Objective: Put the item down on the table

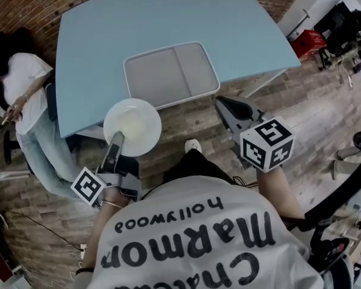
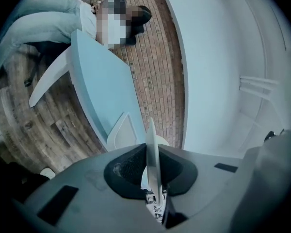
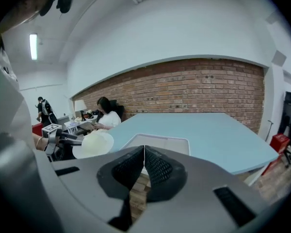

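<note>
**Tool state.** The left gripper (image 1: 117, 139) is closed on the near rim of the plate (image 1: 132, 125). In the left gripper view, the plate (image 2: 152, 147) is seen edge-on, clamped between the two pads. The right gripper (image 1: 224, 105) is closed on nothing; in the right gripper view its jaws (image 3: 144, 153) meet with no gap.

**Position of the item.** The plate is held out ahead of the left gripper, clear of any surface. From the head view its face is roughly level. Its far rim lies over the near edge of the table (image 1: 168, 17); the rest appears to hang over the floor (image 1: 186, 122). A tray (image 1: 168, 46) rests on the table, ahead and to the right of the plate, and is not touched by it.

**Step in hand.** The plate is judged to be in transport. Placement is not yet done, since no contact with the table is shown.

**Next move.**
1. The left gripper is to be advanced until the whole plate is over the tabletop, on the bare area to the left of the tray.
2. The plate is to be kept level and lowered until its base is seated.
3. Only then are the jaws to be released and drawn back along the gripper's own line.

The right gripper is not required and is best kept to the side.
</note>
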`<state>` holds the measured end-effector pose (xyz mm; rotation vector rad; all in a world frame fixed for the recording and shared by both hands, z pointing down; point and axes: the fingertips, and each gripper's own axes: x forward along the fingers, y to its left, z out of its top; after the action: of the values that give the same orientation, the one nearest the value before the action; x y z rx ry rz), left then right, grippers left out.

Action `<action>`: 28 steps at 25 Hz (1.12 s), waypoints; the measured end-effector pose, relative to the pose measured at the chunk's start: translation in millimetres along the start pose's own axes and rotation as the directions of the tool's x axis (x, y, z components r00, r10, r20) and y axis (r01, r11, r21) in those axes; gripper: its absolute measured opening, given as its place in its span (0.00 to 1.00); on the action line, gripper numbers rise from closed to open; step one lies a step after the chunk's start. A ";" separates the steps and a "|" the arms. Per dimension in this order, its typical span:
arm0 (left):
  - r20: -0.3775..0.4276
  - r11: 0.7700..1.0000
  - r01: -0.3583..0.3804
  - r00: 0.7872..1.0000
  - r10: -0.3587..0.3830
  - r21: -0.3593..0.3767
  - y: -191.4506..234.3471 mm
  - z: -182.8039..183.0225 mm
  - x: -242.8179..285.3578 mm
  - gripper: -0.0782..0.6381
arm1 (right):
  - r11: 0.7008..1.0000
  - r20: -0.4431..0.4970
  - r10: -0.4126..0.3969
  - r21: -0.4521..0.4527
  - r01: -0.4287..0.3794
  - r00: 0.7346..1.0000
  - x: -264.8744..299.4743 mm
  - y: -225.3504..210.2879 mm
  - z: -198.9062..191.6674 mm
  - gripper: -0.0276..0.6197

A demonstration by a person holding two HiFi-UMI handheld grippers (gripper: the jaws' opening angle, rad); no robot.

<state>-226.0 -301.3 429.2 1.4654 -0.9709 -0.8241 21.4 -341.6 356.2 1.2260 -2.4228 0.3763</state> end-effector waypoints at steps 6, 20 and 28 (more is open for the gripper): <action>0.010 0.997 -0.078 0.997 0.078 -0.014 23.6 -11.7 51.1 0.14 | 0.999 -0.025 0.023 -0.029 -0.023 0.999 27.5 -51.8 12.1 0.06; 0.054 0.975 -0.220 0.974 0.222 -0.038 52.6 -25.9 139.2 0.14 | 0.988 -0.058 0.146 -0.036 -0.149 0.987 101.8 -136.5 36.8 0.06; 0.083 0.934 -0.354 0.931 0.357 -0.048 81.9 -34.5 194.4 0.14 | 0.979 -0.109 0.199 -0.028 -0.203 0.974 147.5 -201.4 38.4 0.06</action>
<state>-124.1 -465.6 520.3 1.1834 -1.2424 -0.6394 97.2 -578.1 402.3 0.9221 -2.4570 0.4390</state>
